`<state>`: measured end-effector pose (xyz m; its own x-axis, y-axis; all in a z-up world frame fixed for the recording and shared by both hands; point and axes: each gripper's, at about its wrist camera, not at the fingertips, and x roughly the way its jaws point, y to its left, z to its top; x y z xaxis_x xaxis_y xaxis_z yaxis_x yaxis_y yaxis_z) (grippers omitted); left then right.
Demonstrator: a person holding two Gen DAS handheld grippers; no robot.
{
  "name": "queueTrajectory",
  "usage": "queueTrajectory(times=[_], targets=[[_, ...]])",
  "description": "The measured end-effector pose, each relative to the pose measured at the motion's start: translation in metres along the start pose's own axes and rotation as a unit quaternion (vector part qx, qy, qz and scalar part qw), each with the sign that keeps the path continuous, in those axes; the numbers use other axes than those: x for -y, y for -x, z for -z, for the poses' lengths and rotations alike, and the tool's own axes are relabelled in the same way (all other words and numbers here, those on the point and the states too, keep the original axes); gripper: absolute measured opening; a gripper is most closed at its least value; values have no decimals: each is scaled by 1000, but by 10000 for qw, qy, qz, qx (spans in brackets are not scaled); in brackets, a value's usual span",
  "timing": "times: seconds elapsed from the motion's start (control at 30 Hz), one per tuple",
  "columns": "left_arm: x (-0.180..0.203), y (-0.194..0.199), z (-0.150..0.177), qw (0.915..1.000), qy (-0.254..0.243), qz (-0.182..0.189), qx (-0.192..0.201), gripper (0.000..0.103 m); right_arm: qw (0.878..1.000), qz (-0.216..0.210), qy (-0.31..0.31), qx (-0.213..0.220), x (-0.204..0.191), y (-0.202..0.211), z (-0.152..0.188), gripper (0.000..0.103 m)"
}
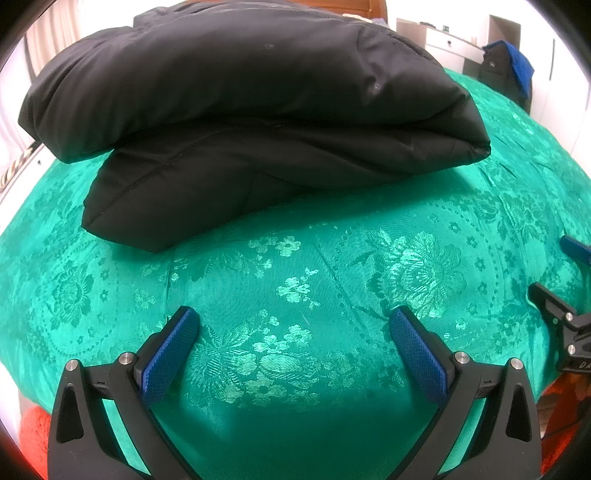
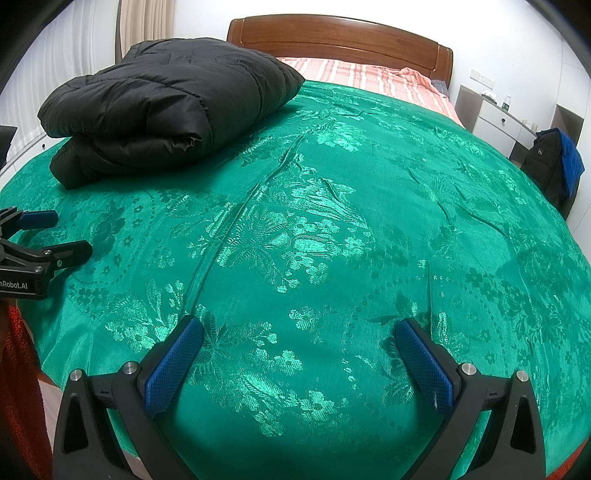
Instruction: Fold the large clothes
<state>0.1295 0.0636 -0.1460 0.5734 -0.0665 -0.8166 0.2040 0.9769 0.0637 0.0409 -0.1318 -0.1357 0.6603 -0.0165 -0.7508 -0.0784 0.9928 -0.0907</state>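
A black puffer jacket lies folded in a thick bundle on the green floral bedspread. In the right wrist view the same jacket sits at the far left of the bedspread. My left gripper stands open just short of the jacket, nothing between its blue pads. My right gripper is open too, over bare bedspread well to the right of the jacket. Each gripper shows at the edge of the other's view: the right one and the left one.
A wooden headboard and a striped pink sheet lie at the far end of the bed. A white bedside cabinet and a chair with dark and blue clothes stand to the right. Curtains hang at far left.
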Motion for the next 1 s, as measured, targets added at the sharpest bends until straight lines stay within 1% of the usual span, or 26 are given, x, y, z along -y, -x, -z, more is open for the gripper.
queueTrajectory(times=[0.27,0.57,1.0], targets=[[-1,0,1,10000,6,23,40,103,10000,-4,-55,-23,1,2,0,103],[-1,2,0,10000,20,64,0,103,9999,-3,-105,-31,1,4,0,103],[8,2,-1,9998,126,-98,-87,103,9999,-14,-101,-25,2,4,0,103]])
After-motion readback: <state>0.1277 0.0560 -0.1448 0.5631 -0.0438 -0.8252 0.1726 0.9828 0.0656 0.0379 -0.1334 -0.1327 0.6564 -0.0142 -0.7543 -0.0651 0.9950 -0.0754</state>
